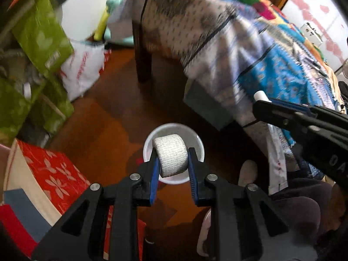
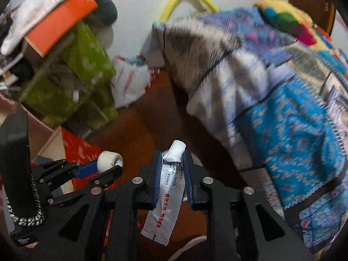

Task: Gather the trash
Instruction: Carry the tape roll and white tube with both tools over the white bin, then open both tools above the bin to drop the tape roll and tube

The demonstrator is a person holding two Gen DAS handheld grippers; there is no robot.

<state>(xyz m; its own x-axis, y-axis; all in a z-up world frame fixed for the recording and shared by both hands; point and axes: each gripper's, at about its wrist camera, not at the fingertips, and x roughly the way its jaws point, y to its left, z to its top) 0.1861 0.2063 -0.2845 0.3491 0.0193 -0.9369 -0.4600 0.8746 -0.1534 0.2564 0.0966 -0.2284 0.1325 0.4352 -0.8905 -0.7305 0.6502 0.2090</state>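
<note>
My left gripper (image 1: 173,158) is shut on a white bandage roll (image 1: 171,156) and holds it right above a small white bin (image 1: 150,143) on the brown floor. The roll also shows in the right wrist view (image 2: 109,159), held in the left gripper (image 2: 108,165). My right gripper (image 2: 173,163) is shut on a silver ointment tube (image 2: 167,193) with a white cap and red print; the tube hangs down between the fingers. In the left wrist view the right gripper (image 1: 261,102) sits to the right, with the tube's white cap (image 1: 260,95) showing.
A table draped in a patterned blue and white cloth (image 1: 250,61) stands to the right, with a dark leg (image 1: 142,54). Green boxes (image 1: 41,34), a white plastic bag (image 1: 84,67) and a red floral box (image 1: 54,174) crowd the left. A shoe (image 1: 246,171) rests near the bin.
</note>
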